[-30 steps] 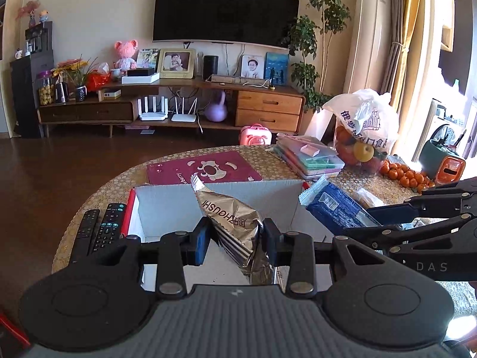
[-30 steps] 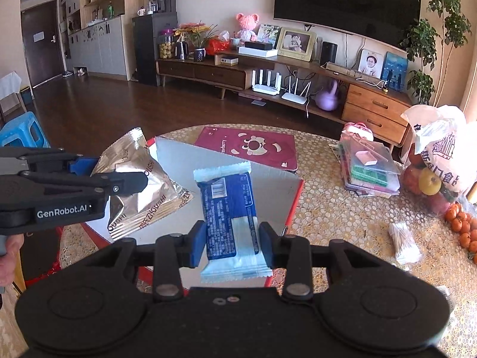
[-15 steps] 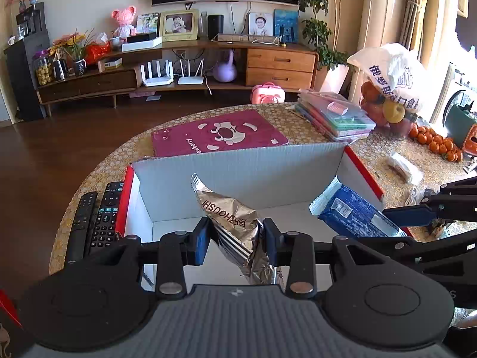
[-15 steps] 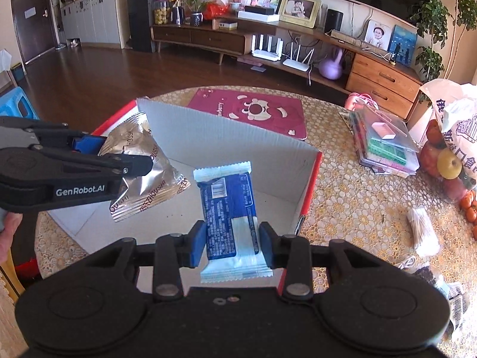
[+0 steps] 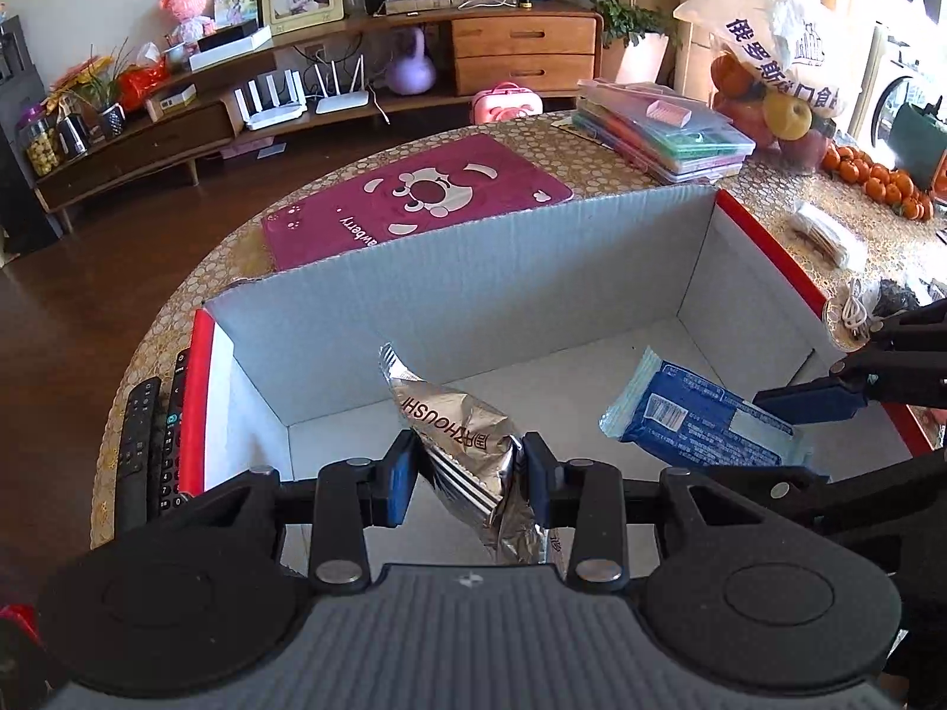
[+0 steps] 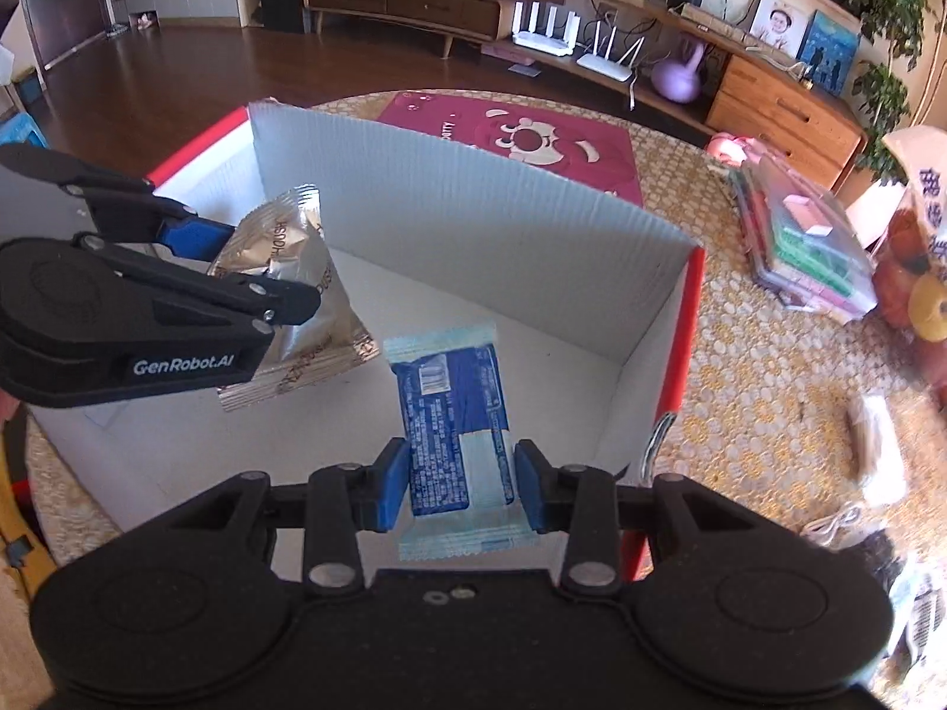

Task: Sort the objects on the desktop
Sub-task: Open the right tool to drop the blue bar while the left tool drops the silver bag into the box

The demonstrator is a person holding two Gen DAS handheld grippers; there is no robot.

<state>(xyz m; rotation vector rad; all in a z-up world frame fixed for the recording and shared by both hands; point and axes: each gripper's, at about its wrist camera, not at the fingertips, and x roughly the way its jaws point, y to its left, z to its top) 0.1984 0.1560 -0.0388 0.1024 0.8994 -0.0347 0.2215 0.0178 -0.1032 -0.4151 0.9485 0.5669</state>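
Note:
My left gripper is shut on a crinkled gold foil snack bag, held over the floor of an open white cardboard box with red edges. My right gripper is shut on a blue and white snack packet, held inside the same box near its right wall. From the right wrist view the left gripper and the foil bag appear at the left. In the left wrist view the right gripper and the blue packet show at the right.
Two black remotes lie left of the box. A maroon mat lies behind it. Stacked plastic cases, a white bag of fruit, small oranges and a white cable sit to the right on the round table.
Both grippers have moved forward and down, from above the box to inside it, each still holding its packet. The box walls now surround both packets.

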